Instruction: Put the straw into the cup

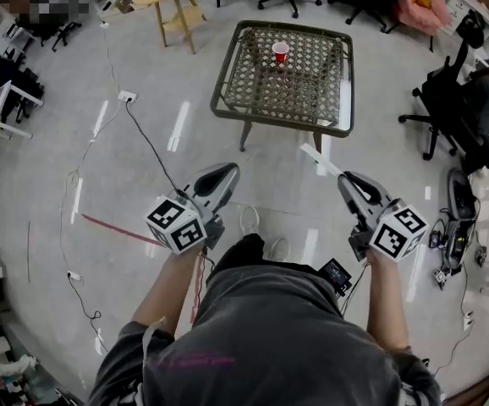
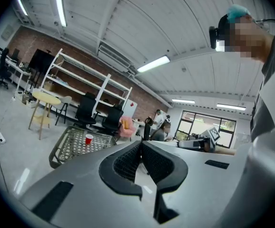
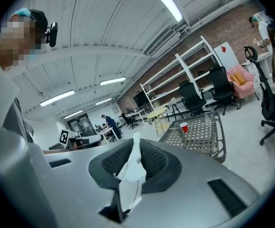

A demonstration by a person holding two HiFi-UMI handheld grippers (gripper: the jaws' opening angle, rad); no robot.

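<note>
Two hand-held grippers are out in front of us, held low over the pale floor (image 1: 143,83): the left hand-held gripper (image 1: 228,172) and the right hand-held gripper (image 1: 344,179), both pointing roughly level toward the far side of the room. In the left gripper view we see its dark ribbed jaws clenched tip to tip, with nothing caught between them. The right hand-held gripper is clenched on the straw (image 1: 319,159), a white paper-wrapped one. In the right gripper view the pads press on it partway along, with one end sticking up past the jaw tips and the other hanging crumpled back toward the camera. From the head view we see the straw jutting out from those tips toward the worktop (image 1: 225,68), a low square table with a woven lattice top and a dark frame, standing well apart from us across the floor. The cup (image 1: 280,52), red and upright, sits on that worktop near its far edge, about midway along, well apart from the straw. A black cable (image 1: 150,142) trails over the floor to the left of the worktop, and office chairs (image 1: 443,100) stand off to the right
</note>
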